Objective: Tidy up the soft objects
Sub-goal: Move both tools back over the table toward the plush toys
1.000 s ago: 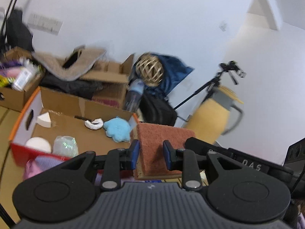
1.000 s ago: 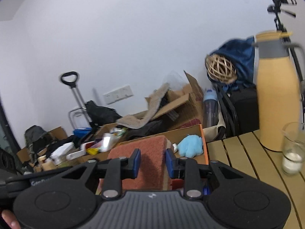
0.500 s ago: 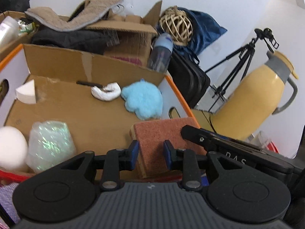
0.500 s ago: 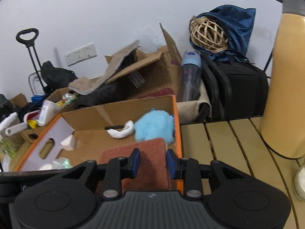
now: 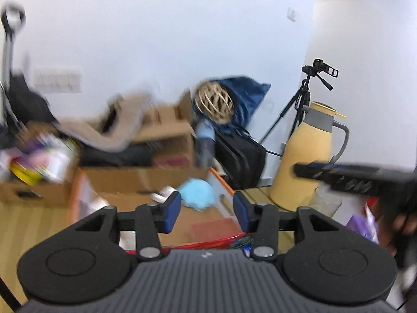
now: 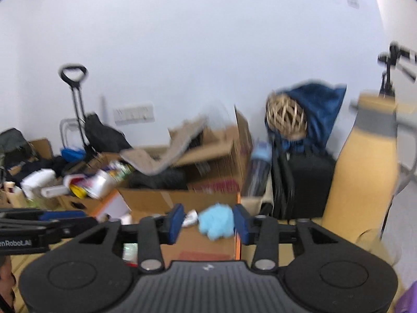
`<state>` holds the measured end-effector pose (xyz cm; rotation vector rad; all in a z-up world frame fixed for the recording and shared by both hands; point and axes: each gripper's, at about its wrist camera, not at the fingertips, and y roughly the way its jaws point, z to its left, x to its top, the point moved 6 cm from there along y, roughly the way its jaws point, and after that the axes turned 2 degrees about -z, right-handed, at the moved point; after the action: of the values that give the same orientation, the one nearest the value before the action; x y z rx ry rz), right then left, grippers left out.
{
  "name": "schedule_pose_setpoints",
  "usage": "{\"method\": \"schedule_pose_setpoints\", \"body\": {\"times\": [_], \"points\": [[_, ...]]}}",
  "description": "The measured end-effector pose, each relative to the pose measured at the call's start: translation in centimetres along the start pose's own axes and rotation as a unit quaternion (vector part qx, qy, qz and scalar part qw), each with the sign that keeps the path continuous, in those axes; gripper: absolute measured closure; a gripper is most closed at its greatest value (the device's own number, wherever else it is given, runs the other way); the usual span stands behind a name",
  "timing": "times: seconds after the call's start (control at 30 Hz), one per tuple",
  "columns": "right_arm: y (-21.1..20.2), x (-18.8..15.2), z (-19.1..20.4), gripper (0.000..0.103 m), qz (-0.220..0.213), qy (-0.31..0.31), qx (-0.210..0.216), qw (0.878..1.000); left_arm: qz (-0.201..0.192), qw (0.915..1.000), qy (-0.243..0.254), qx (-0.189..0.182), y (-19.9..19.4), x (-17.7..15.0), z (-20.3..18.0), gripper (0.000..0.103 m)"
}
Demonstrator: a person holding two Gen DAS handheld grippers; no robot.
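Both the left gripper [image 5: 206, 212] and right gripper [image 6: 207, 221] hang spread apart and empty above the cardboard box [image 6: 156, 198], where the reddish sponge [image 5: 215, 228] lies flat below and just ahead, nearer the left one

White "enRobot.AI" lettering, cut off at frame edge, on left gripper [image 6: 39, 224] side

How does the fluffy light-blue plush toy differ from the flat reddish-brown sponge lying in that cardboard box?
The fluffy light-blue plush toy is rounded and shaggy; the flat reddish-brown sponge is a thin rectangular slab. The toy sits at the far end of the orange-edged cardboard box; the sponge lies at the near end, closest to the cameras. Both rest loose on the box floor, in no jaws.
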<state>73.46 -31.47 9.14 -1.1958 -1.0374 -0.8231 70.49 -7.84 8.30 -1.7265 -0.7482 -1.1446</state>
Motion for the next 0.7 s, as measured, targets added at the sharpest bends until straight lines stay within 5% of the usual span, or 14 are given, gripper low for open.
{"method": "schedule_pose_setpoints", "body": {"times": [0.2,0.37,0.53,0.7], "points": [[-8.7,-1.3,2.5,0.047,-0.021,-0.028,0.018,0.999,-0.051,0.9959,0.065,0.037,-11.2,-1.9,-0.2,0.032],[-15.6,-6.0,5.7,0.042,-0.036,-0.016,0.054,0.998,-0.098,0.9906,0.072,0.064,-19.0,-6.2,-0.8,0.016],[-20.7,-13.4,8.1,0.036,-0.006,0.010,0.070,0.998,-0.084,0.9913,0.047,0.090,-24.8,-13.8,-1.6,0.014],[-23.2,-17.0,8.8,0.036,0.027,0.036,0.081,0.996,-0.072,0.9927,0.033,0.091,-27.5,-16.7,-2.2,0.010]]}}
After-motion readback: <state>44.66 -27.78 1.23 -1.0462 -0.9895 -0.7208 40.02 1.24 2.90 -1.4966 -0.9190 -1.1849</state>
